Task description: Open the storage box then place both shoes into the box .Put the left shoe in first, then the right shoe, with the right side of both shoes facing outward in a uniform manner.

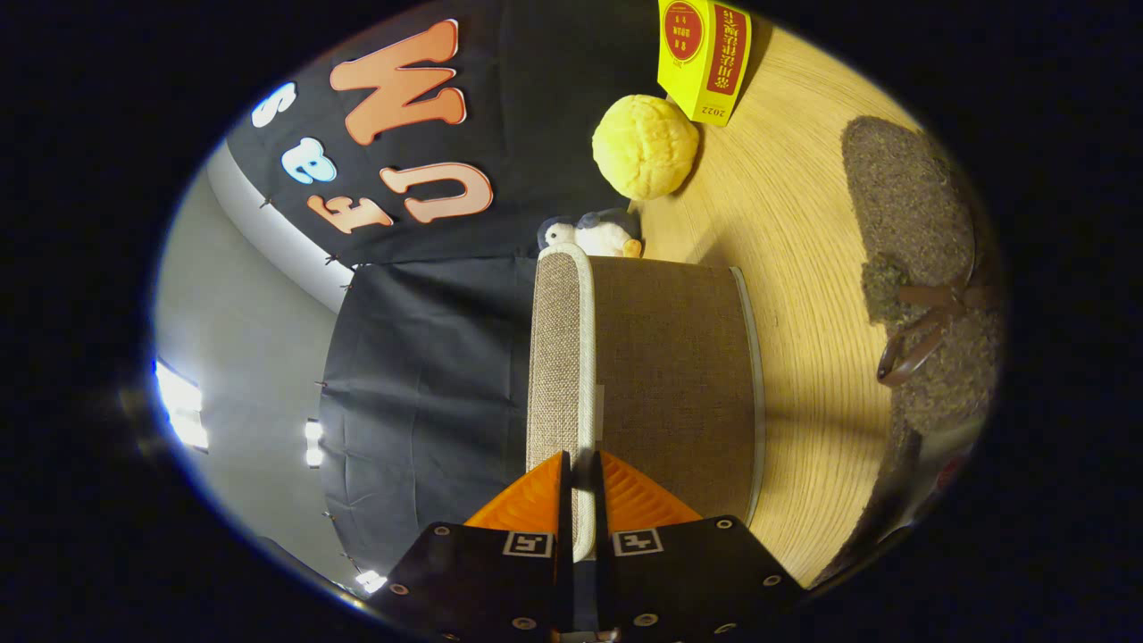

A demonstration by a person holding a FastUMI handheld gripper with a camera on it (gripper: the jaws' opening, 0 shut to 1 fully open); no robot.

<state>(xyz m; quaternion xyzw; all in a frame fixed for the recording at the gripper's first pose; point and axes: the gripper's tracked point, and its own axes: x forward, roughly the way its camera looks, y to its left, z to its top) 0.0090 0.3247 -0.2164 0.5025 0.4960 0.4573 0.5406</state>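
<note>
The gripper (582, 487) has its two fingers nearly together, pinching the pale piped edge of the storage box lid (563, 357) between them. Beyond the fingers on one side spreads the brown fabric face of the storage box (674, 375), resting on the wooden table (795, 268). Farther off to that side lies a fuzzy brown shoe (920, 268) with a bow. Past the box sit a small plush penguin (594, 234), a yellow ball (645, 146) and a yellow carton (705, 54).

Coarse woven cloth covers the storage box (670, 375), the shoe (929, 277) looks fuzzy, the table (795, 223) matt wood-grained
</note>
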